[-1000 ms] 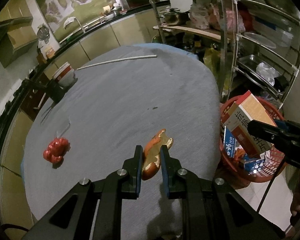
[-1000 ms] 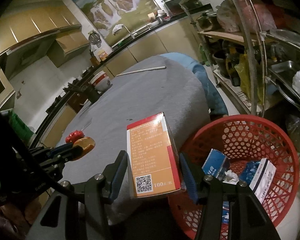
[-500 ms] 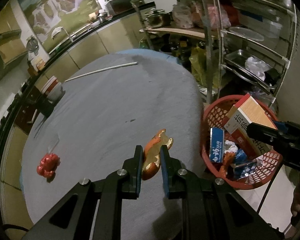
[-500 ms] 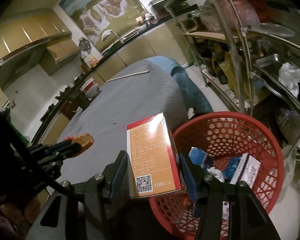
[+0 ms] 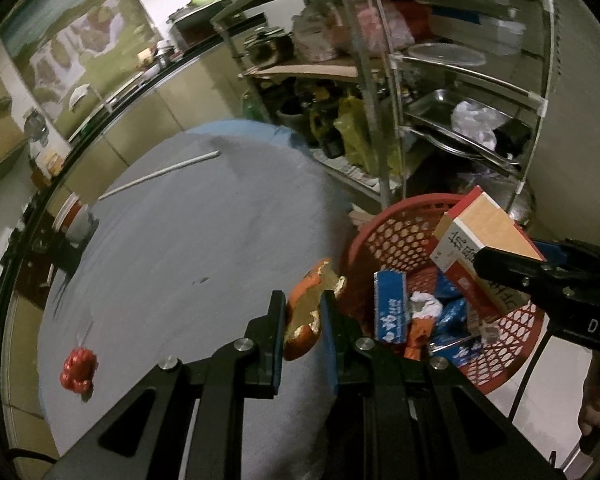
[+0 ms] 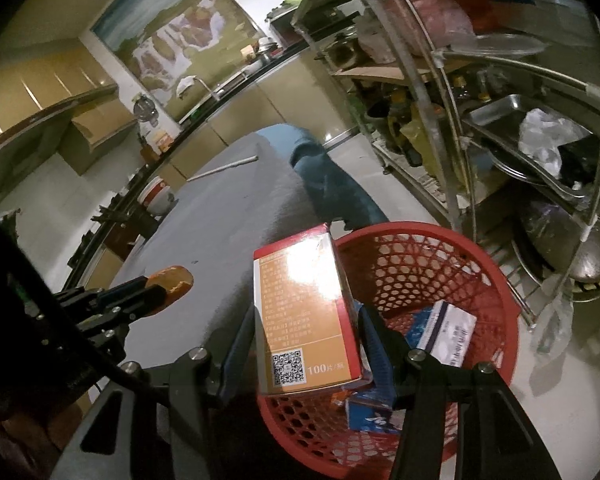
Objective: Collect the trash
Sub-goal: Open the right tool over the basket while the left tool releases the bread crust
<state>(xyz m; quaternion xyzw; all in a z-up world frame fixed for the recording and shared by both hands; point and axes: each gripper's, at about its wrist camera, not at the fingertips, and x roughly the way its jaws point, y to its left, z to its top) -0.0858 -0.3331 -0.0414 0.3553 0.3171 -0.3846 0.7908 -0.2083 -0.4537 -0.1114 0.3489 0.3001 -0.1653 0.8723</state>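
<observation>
Left gripper (image 5: pixel 303 322) pinches orange peel (image 5: pixel 306 312) at table (image 5: pixel 204 240) edge beside basket (image 6: pixel 428 240). Right gripper (image 6: pixel 308 344) clamps box (image 6: pixel 306 312) above basket. Early release: peel likely lands on floor.

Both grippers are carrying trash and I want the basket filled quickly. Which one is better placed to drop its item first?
Right. The right gripper holds the orange box over the red basket; the left gripper holds its orange peel above the table edge.
</observation>
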